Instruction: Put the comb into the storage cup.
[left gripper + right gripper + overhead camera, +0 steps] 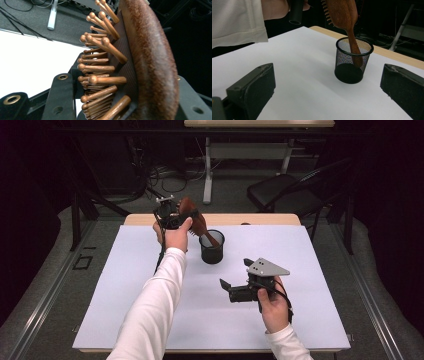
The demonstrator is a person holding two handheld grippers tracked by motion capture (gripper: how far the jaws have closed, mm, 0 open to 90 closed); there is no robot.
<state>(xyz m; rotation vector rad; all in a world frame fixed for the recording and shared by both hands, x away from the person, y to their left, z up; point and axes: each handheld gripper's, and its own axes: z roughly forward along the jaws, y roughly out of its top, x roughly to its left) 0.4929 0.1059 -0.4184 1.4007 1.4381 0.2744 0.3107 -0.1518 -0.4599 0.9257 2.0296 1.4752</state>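
One wooden hairbrush (192, 217) gripped in the left gripper (175, 215), its handle lowered into one black mesh cup (212, 247).

The left jaws clamp the brush's oval head across its round-tipped wooden pins and smooth brown back. The right gripper (235, 287) hovers near the cup with jaws spread wide, holding nothing. The cup is a round wire-mesh cylinder standing upright on a white sheet (150, 320) covering a wooden table (225, 219). One dark folding chair (285, 192) stands beyond in a dim room.

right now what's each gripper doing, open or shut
left gripper: shut on the wooden hairbrush, its handle down in the mesh cup.
right gripper: open, holding nothing.
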